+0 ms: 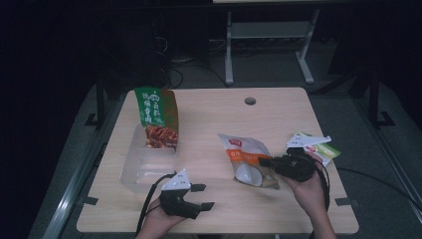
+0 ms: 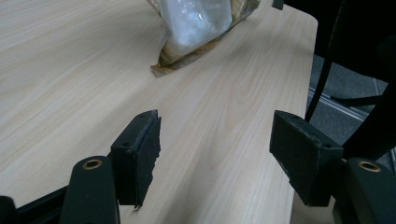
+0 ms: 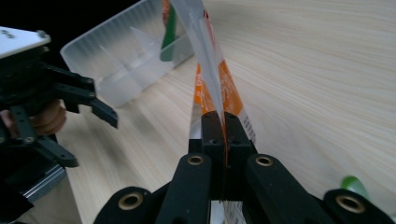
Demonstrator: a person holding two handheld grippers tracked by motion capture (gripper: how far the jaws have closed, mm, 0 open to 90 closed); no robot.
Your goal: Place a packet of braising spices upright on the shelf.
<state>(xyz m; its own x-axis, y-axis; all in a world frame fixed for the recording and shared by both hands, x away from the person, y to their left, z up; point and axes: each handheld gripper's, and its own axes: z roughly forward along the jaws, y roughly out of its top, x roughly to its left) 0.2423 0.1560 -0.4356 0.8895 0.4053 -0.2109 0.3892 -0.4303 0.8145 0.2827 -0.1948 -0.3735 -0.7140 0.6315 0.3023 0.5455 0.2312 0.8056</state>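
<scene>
In the high view the right gripper (image 1: 266, 162), held in a hand at the lower right of the frame, has its black jaws pressed together on the edge of a silver-and-orange foil snack pouch (image 1: 247, 159), which lies just right of centre on the light wooden table (image 1: 209, 124). The right gripper view confirms the grip: the pouch's thin edge (image 3: 215, 88) runs straight into the closed jaws at the bottom centre of the frame, and the pouch rises from there toward the top of the frame. The left gripper (image 1: 200, 197) sits at the lower left of centre in the high view, its jaws spread with nothing between them; in the left gripper view the two pads (image 2: 140, 149) stand apart over bare table, and the pouch's lower end (image 2: 196, 28) lies at the top centre, well apart from them. A clear plastic divided tray (image 1: 130, 172) rests at the left of the table in the high view, with a green-and-red printed snack bag (image 1: 157, 117) standing upright at its far end. A small white-and-green packet (image 1: 318, 145) lies at the right edge of the table, just beyond the right gripper.
</scene>
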